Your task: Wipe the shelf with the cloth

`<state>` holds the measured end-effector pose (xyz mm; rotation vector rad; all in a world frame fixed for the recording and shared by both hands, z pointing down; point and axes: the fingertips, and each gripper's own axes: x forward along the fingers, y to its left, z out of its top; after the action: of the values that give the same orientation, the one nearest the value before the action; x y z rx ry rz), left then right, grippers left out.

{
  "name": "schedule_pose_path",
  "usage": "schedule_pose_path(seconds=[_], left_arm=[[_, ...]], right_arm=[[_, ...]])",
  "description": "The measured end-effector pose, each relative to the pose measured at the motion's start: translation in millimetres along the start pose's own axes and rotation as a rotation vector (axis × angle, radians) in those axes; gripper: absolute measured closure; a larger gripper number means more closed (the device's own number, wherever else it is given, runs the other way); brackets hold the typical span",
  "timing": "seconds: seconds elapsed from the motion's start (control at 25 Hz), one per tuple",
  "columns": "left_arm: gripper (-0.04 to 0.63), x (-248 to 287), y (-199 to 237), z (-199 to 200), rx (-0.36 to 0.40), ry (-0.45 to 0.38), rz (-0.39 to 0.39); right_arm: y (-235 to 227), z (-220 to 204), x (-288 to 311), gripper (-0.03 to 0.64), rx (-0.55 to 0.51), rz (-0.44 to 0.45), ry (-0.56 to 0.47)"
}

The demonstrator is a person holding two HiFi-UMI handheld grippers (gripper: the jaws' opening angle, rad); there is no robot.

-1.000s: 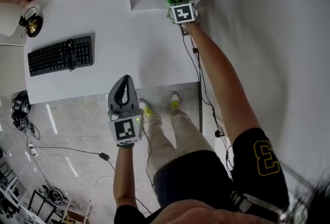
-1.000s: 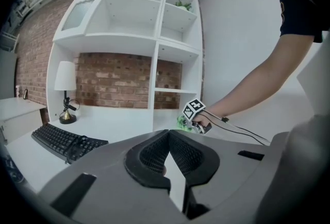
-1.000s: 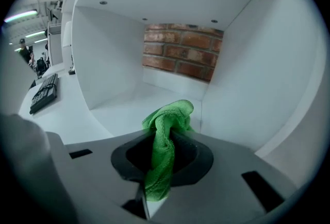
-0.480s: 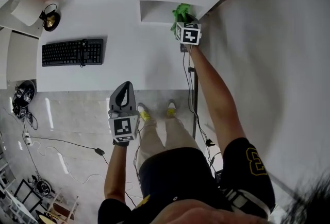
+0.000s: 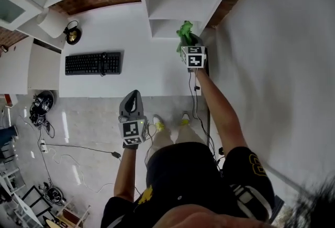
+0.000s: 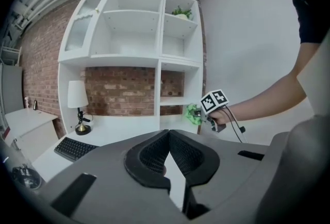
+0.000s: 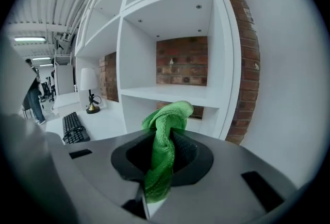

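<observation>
A crumpled green cloth [image 7: 164, 141] is pinched in my right gripper [image 7: 166, 138], whose jaws are shut on it; part of it sticks out ahead and part hangs down. In the head view that gripper [image 5: 189, 47] and the cloth [image 5: 184, 33] hover in front of the white shelf unit [image 5: 178, 4], near its lower right compartment. The shelf board [image 7: 170, 95] lies just ahead in the right gripper view. My left gripper [image 5: 131, 106] is held low over the floor, away from the desk, its jaws shut and empty [image 6: 168, 147].
A white desk [image 5: 131, 72] carries a black keyboard [image 5: 93, 63] and a small lamp [image 5: 72, 34] at its left. A brick wall [image 7: 181, 67] shows behind the shelves; a plain white wall [image 5: 277, 54] runs along the right. Cables [image 5: 63, 148] lie on the floor.
The head view has pulled back and tilted, so the shelf unit shows more. My right gripper with the cloth has come back a little from the shelf opening. The left gripper stays low.
</observation>
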<state>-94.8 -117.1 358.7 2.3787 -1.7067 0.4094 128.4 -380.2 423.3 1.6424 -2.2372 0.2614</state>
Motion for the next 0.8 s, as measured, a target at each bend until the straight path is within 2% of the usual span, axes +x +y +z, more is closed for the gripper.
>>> schedule_pose_path(seconds=[0.16, 0.28, 0.4, 0.52, 0.8], left_arm=[[0.577, -6.7, 23.9, 36.2, 0.029, -0.061, 0.048], [0.577, -13.5, 50.1, 58.8, 0.034, -0.085, 0.077], [0.577, -14.3, 56.8, 72.1, 0.048, -0.116, 0.075], [0.577, -5.4, 50.2, 83.5, 0.044, -0.159, 0.042], [0.577, 4.2, 31.9, 111.6, 0.067, -0.204, -0.099]], right_arm=[[11.1, 12.5, -43.4, 0.577, -0.068, 0.011, -0.032], [27.6, 21.3, -71.2, 0.576, -0.069, 0.011, -0.065], [40.0, 22.6, -96.0, 0.575, -0.065, 0.019, -0.077], [50.9, 28.1, -115.1, 0.577, -0.077, 0.036, -0.091], [72.6, 73.7, -166.8, 0.575, -0.047, 0.006, -0.194]])
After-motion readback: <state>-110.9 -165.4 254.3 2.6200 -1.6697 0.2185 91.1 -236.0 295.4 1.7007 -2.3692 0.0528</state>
